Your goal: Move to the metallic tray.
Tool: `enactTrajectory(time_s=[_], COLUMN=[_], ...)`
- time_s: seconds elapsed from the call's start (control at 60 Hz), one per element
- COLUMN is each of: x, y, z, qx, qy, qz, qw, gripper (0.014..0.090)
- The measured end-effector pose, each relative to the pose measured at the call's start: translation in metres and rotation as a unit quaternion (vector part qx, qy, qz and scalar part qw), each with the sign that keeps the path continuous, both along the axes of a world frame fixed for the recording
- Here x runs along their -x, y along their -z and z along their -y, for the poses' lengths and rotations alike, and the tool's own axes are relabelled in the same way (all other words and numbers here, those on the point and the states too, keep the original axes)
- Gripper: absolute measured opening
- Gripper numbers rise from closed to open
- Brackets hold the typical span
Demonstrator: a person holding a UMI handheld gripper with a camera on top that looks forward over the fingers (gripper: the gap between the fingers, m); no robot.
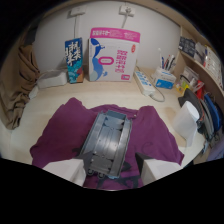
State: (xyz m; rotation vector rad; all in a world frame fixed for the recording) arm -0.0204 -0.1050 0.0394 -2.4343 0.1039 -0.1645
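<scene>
A grey metallic tray [107,141], long and ribbed, lies on a purple cloth [57,132] spread over a pale wooden table [100,90]. Its near end reaches between my two white fingertips [67,171], and its far end points toward the back wall. My gripper [111,172] is open, with one finger at each side of the tray's near end and a gap showing on both sides. Nothing is held.
At the back stand a pink and white box [113,54] and a blue carton [74,60]. A white power strip [145,82] and a pen holder [165,75] sit right of them. A white cup [186,122] stands on the right, shelves beyond it.
</scene>
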Motion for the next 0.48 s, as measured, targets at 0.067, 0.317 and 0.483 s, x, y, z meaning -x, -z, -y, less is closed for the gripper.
enactTrajectory(time_s=[0.067, 0.317, 0.483], x=[0.0001, 0.0007, 0.0002], y=[0.0017, 0.0065, 0.0055], z=[-0.0032, -0.0033, -0.0036], qx=[0.002, 0.007, 0.005], qy=[-0.001, 0.001, 0.004], qz=[-0.004, -0.008, -0.008], qw=[1.000, 1.000, 1.000], gripper=[0.0869, 0.0870, 0.0869])
